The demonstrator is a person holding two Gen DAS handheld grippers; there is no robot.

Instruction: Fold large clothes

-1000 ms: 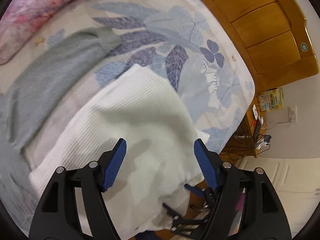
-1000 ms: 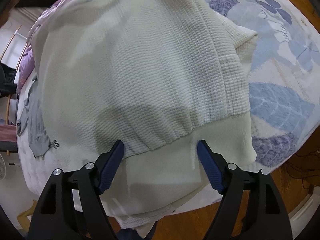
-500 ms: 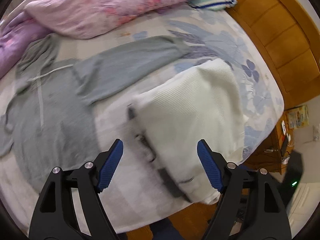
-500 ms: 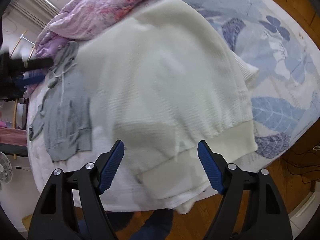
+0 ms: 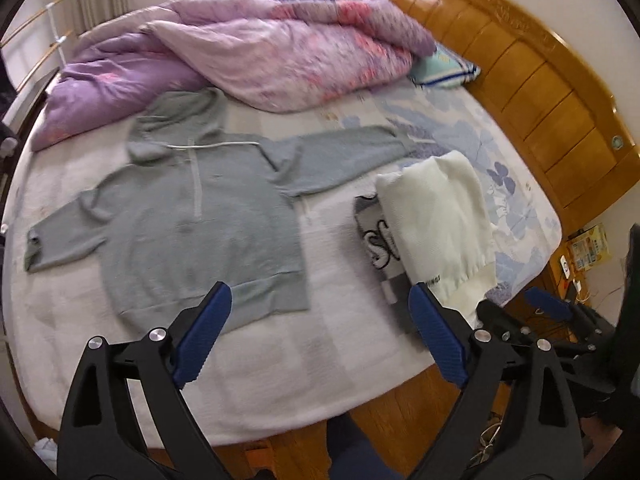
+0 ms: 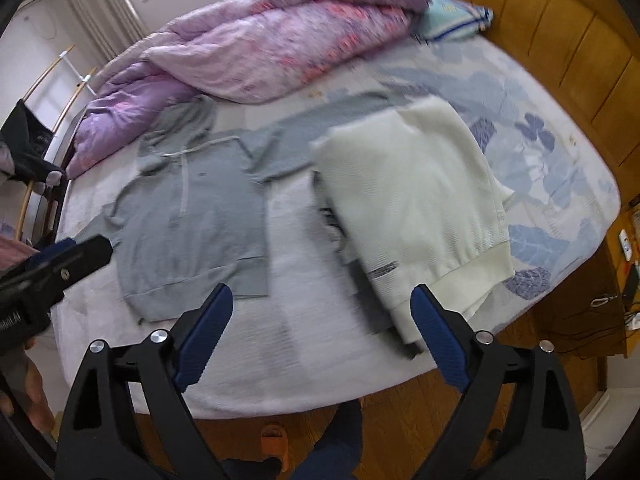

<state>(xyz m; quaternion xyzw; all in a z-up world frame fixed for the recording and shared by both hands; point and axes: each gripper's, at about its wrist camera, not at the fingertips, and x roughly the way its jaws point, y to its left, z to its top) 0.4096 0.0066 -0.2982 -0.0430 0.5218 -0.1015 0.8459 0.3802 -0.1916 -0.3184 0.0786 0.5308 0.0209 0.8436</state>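
Observation:
A folded cream knit sweater (image 5: 436, 216) lies on the right part of the bed, on top of a folded grey garment with black lettering (image 5: 378, 244); it also shows in the right wrist view (image 6: 412, 200). A grey hoodie (image 5: 192, 216) lies spread flat at the middle left, sleeves out; it also shows in the right wrist view (image 6: 188, 204). My left gripper (image 5: 320, 340) is open and empty, held above the bed's near edge. My right gripper (image 6: 320, 340) is open and empty, also back from the bed. The left gripper also shows at the left edge of the right wrist view (image 6: 52, 272).
A purple and pink quilt (image 5: 248, 52) is heaped at the far side of the bed. A wooden headboard (image 5: 532, 92) stands on the right, with a striped pillow (image 5: 444, 68) by it. A cabinet with cables (image 6: 624, 272) is at the right. Wooden floor (image 6: 400, 412) lies below.
Both grippers have pulled up and back from the cream sweater. The view has widened from the sweater close up to the whole bed, with the grey hoodie now in sight.

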